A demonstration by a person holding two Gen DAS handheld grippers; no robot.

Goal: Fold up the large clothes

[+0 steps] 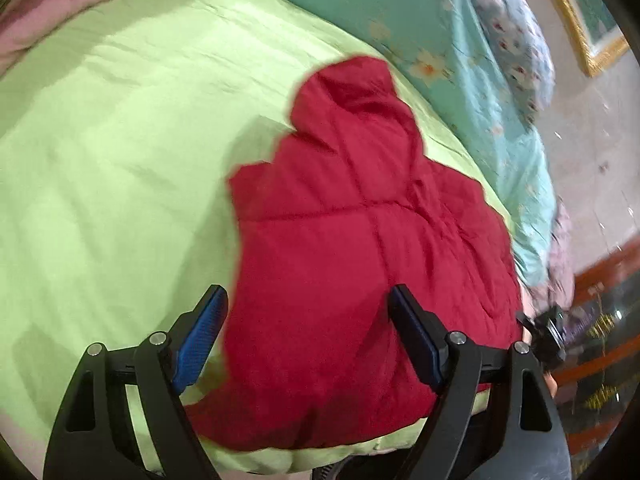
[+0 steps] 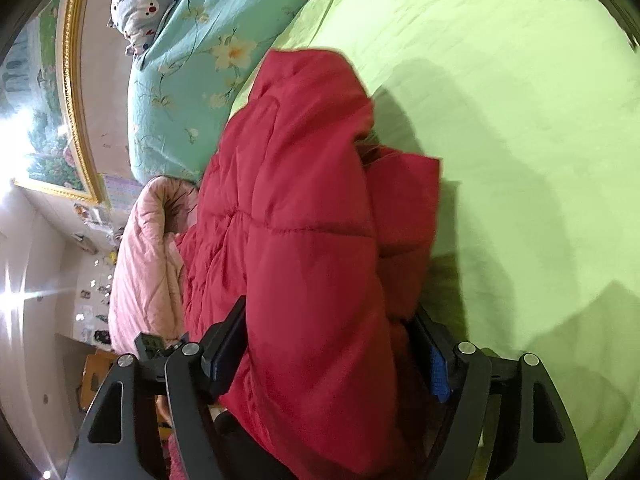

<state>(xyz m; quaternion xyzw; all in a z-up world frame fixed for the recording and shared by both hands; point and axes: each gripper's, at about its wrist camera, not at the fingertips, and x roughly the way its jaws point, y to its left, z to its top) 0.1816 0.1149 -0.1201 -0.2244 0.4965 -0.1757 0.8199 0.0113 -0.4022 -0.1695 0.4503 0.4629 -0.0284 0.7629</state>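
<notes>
Lying puffy on the lime-green bedsheet (image 1: pixel 104 152) is a red quilted hooded jacket (image 1: pixel 344 248), hood end pointing away from both tools. Left gripper (image 1: pixel 308 304) has its fingers spread wide, and the jacket's near end sits in the gap between them, looks like the blue pads (image 1: pixel 200 340) aren't pressing on it, the left one is over bare sheet just beside the red edge. Right gripper (image 2: pixel 328 344) is also spread wide with a thick fold of the jacket bulging up between its fingers; the fabric crowds right against both pads so I honestly can't tell if it's squeezing or just loose around it. Beyond the fingertips in both views there's a teal floral quilt (image 2: pixel 176 80), and off to the left of the right gripper's fingers a pink quilted blanket (image 2: pixel 144 264) bunched up against the jacket. Gold-framed picture (image 2: pixel 52 120) on the wall further back.
</notes>
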